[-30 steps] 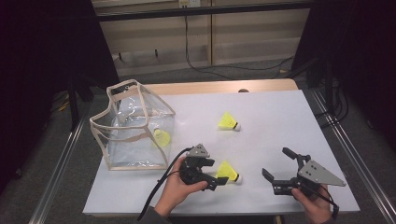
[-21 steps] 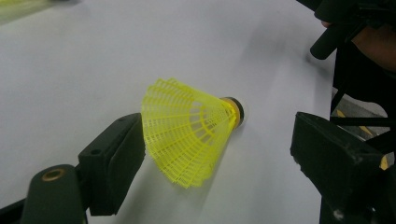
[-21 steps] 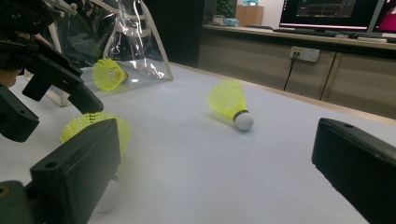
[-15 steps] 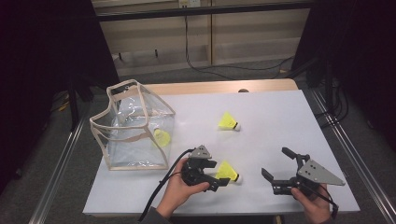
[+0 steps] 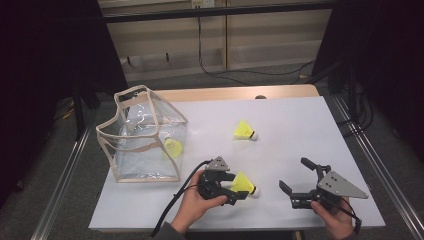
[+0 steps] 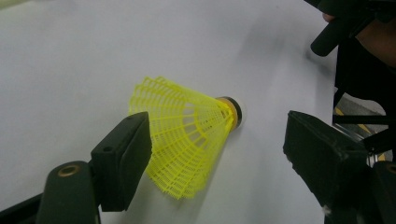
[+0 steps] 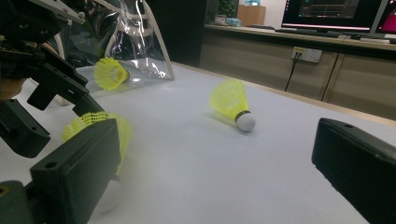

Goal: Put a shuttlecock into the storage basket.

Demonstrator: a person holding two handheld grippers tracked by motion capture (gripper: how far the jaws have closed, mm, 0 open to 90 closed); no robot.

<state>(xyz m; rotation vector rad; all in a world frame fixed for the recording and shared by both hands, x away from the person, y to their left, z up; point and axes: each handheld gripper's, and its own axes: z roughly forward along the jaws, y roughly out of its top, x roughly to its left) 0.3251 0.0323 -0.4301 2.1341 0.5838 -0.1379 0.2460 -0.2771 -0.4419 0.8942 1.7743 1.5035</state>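
Note:
A yellow shuttlecock [image 5: 243, 184] with a white cork lies on the white table [image 5: 295, 120] between the jaws of my left gripper [image 5: 237, 187]. In the left gripper view the shuttlecock [image 6: 187, 130] lies crosswise. One jaw is right beside its mesh skirt and the other stands well off the cork. The jaws have just been closing and do not press on it. My right gripper [image 5: 294, 173] rests open to the right, nothing between its jaws. A second shuttlecock [image 5: 244, 131] lies mid-table. A third shuttlecock [image 5: 172, 148] sits inside the clear bag [image 5: 142, 135].
The clear bag with beige trim stands open-topped at the table's left. In the right gripper view the mid-table shuttlecock [image 7: 231, 102] lies ahead, and the left gripper [image 7: 42, 93] is at the left. Metal rails run along both table sides.
The left gripper's jaws have drawn in a little around the near shuttlecock. The right gripper and the other shuttlecocks have kept still.

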